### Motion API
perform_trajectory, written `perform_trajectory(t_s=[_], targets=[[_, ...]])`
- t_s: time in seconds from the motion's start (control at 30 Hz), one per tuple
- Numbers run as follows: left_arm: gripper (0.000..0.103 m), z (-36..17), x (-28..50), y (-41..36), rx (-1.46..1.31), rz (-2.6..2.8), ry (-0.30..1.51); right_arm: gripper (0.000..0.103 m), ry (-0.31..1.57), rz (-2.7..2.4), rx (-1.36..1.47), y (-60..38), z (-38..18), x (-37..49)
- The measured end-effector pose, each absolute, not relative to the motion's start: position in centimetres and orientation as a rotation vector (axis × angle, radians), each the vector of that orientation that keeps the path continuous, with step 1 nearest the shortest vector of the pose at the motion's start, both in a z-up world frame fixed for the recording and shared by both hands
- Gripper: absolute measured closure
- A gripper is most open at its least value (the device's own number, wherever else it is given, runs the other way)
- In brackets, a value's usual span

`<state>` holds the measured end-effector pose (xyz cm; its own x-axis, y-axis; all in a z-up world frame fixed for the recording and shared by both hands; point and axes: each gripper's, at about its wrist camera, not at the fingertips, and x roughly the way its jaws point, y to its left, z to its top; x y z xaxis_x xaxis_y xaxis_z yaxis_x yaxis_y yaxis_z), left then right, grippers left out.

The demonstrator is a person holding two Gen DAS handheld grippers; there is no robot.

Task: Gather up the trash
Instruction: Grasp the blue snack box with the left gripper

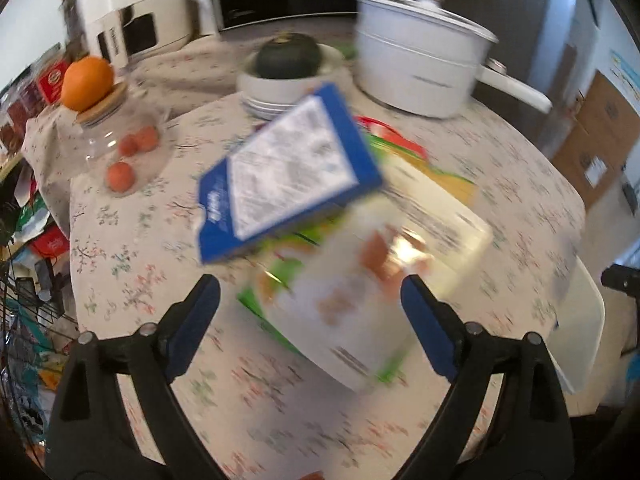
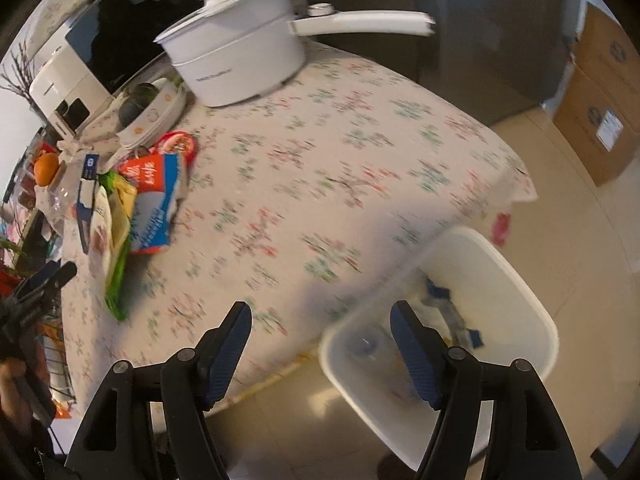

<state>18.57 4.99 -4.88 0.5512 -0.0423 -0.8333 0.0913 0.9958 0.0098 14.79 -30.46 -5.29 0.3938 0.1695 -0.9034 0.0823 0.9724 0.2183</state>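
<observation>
2 grippers show at the bottom of their own wrist views, each with black arms and blue pads. The left gripper [image 1: 310, 304] has its fingers spread wide with nothing pressed between them; it hangs over a blurred white and green wrapper [image 1: 360, 300] lying on the flowered tablecloth [image 1: 132, 264]. A blue box [image 1: 288, 176] with a white printed label sits tilted on top of that pile, and red and yellow packets [image 1: 400, 140] poke out behind it. The right gripper [image 2: 320, 316] is also parted, its jaws opening and empty, and it hangs at the table edge over the tile floor [image 2: 560, 240]. Just beyond its right finger stands a white bin [image 2: 500, 280] below the table edge, with blue scraps [image 2: 440, 292] and clear bits inside. Across the table in the right view the trash pile appears again at the left edge, with a red and blue bag [image 2: 156, 200] beside the green wrapper.

Further back, a glass jar [image 1: 120, 152] holds 3 small reddish fruits, with an orange [image 1: 86, 82] on its lid. A dark squash [image 1: 288, 58] rests in stacked white bowls [image 1: 272, 94]. Behind them stands a white lidded pot [image 1: 416, 60] with a long handle, and a white appliance [image 1: 132, 4] at the back.
</observation>
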Motion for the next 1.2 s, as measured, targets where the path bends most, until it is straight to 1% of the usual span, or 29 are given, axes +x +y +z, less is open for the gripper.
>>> perform_trajectory(t_s=[0.3, 0.57, 0.6, 0.67, 0.7, 0.73, 0.97, 1.03, 1.1, 1.2], targets=[[0.011, -8.2, 22.2, 6.2, 0.302, -0.131, 0.916, 0.030, 1.181, 0.117, 0.231, -26.0, -5.9, 18.0], [0.013, -9.3, 22.3, 6.0, 0.307, -0.127, 0.769, 0.030, 1.213, 0.100, 0.203, -25.3, -7.3, 18.8], [0.016, -9.3, 22.3, 6.0, 0.300, -0.122, 0.754, 0.030, 1.215, 0.100, 0.200, -25.3, -7.4, 18.8], [0.025, -9.6, 22.2, 5.8, 0.299, -0.109, 0.739, 0.030, 1.218, 0.099, 0.196, -25.2, -7.5, 18.8], [0.034, -9.7, 22.2, 5.6, 0.304, -0.108, 0.739, 0.030, 1.218, 0.098, 0.194, -25.2, -7.5, 18.8], [0.038, -9.8, 22.2, 5.2, 0.316, -0.110, 0.741, 0.030, 1.218, 0.098, 0.193, -25.1, -7.5, 18.7], [0.049, -9.1, 22.2, 5.0, 0.327, -0.078, 0.703, 0.030, 1.217, 0.108, 0.198, -24.6, -7.6, 18.5], [0.055, -8.7, 22.2, 5.3, 0.321, -0.057, 0.692, 0.030, 1.216, 0.111, 0.197, -24.5, -7.5, 18.5], [0.058, -8.3, 22.3, 5.7, 0.306, -0.051, 0.695, 0.030, 1.216, 0.112, 0.196, -24.4, -7.5, 18.4], [0.067, -6.8, 22.5, 7.2, 0.242, -0.032, 0.690, 0.030, 1.210, 0.114, 0.193, -24.3, -7.3, 18.4]])
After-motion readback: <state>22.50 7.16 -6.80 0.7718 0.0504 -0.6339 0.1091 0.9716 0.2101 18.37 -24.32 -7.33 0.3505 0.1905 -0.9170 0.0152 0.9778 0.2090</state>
